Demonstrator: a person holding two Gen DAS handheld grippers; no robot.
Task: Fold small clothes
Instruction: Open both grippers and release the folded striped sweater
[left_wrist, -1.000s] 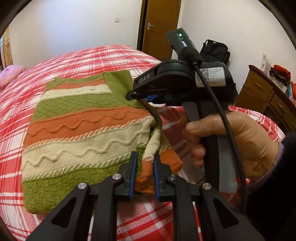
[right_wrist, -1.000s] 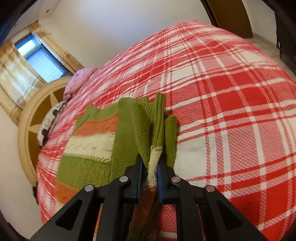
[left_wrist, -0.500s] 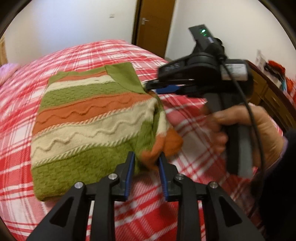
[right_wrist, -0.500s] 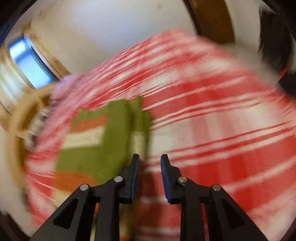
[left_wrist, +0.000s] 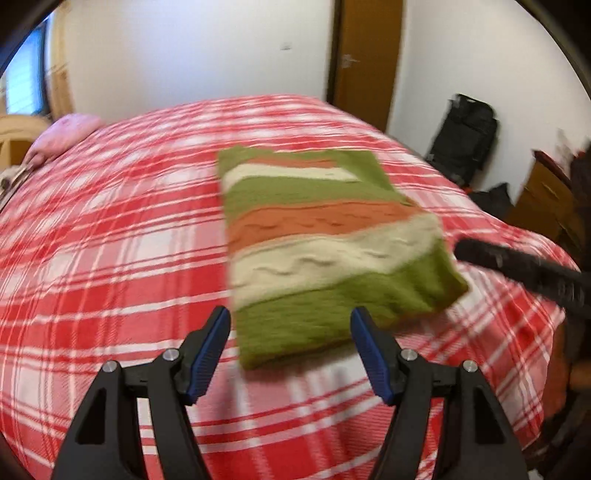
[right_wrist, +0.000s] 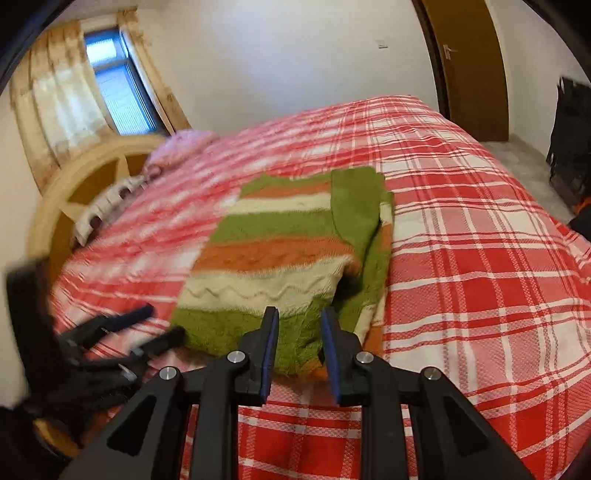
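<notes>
Change: both grippers have let go of the sweater (left_wrist: 317, 251) and drawn back off it; a second ago each pinched its edge.
Left gripper (left_wrist: 291, 350): angled down at the near hem, jaws wide and opening, nothing pressed between them.
Right gripper (right_wrist: 299, 350): angled down, jaws narrowly parted, hem just beyond the tips, not gripped.
Sweater: lies folded flat on the plaid bed (left_wrist: 110, 258), long axis running away from both cameras, green hem nearest.

Black gripper (left_wrist: 291, 350), blue pads (left_wrist: 208, 354)
</notes>
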